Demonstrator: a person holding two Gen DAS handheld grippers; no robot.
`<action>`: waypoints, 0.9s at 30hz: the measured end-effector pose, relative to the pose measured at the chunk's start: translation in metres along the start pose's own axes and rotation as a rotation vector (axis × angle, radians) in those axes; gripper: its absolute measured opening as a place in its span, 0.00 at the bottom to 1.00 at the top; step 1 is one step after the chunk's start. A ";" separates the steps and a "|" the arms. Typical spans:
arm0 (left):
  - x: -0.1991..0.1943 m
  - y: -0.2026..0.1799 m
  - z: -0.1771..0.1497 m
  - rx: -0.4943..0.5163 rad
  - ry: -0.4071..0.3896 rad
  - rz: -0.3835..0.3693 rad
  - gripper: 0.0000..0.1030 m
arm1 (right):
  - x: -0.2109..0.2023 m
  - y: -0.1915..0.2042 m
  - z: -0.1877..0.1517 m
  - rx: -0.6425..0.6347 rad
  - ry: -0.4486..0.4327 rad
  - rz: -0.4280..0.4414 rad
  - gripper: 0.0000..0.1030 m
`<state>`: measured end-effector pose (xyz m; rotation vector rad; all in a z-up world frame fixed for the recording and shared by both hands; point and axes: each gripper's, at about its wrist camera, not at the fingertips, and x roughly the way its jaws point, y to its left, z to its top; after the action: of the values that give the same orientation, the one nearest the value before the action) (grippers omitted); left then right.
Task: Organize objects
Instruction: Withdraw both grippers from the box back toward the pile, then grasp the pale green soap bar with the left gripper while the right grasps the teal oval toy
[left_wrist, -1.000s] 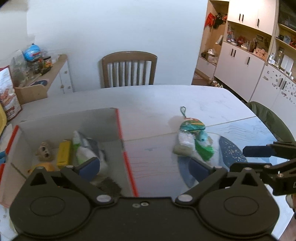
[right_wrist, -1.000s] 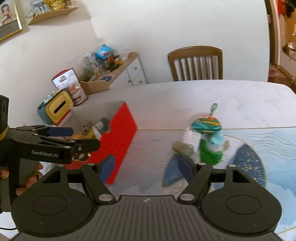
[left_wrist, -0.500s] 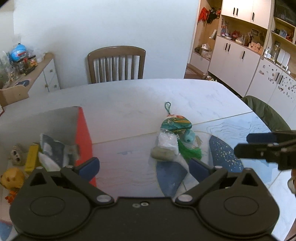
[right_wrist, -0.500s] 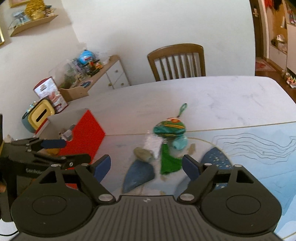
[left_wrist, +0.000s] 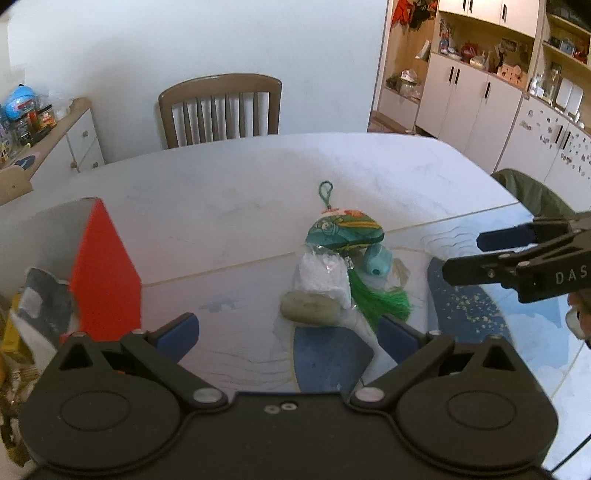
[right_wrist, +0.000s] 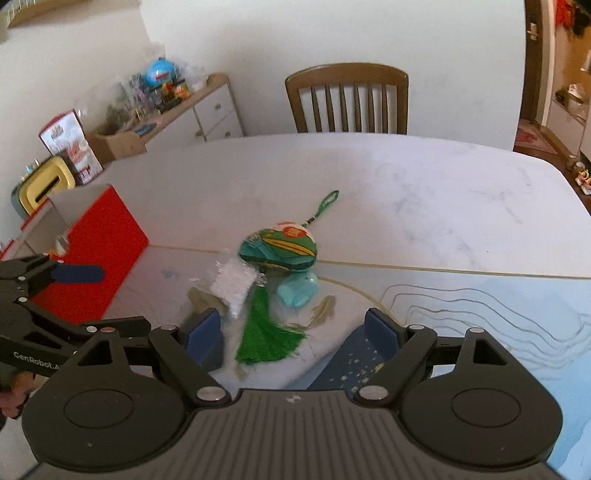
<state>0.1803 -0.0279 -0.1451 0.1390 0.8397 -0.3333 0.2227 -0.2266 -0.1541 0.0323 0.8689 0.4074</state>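
Red on its outer wall, the open storage box (left_wrist: 105, 273) now sits at the far left of the left wrist view, whereas a second ago it filled that side and showed the items already inside. Both views have swung toward the small pile left on the tabletop (right_wrist: 424, 192): a green embroidered pouch (right_wrist: 277, 248) with a tassel (right_wrist: 266, 330), a white plastic-wrapped packet (right_wrist: 233, 282), a grey-green stone (left_wrist: 309, 309) and a pale blue toy (right_wrist: 298, 290), all touching or just beside one another. The left gripper (left_wrist: 287, 334) and right gripper (right_wrist: 293, 332) are both spread wide and empty. The right one has come nearest, its fingers flanking the tassel, so a pickup looks likely next.
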 end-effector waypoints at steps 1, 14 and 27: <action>0.005 -0.001 0.000 0.003 0.004 0.001 0.99 | 0.005 -0.002 0.001 -0.005 0.007 0.004 0.83; 0.053 -0.007 0.003 0.072 0.008 0.004 0.99 | 0.056 -0.013 0.011 -0.079 0.055 0.042 0.83; 0.073 -0.011 -0.004 0.083 0.024 -0.018 0.88 | 0.085 -0.017 0.018 -0.102 0.089 0.062 0.62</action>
<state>0.2189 -0.0541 -0.2019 0.2129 0.8518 -0.3839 0.2905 -0.2093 -0.2083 -0.0534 0.9349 0.5142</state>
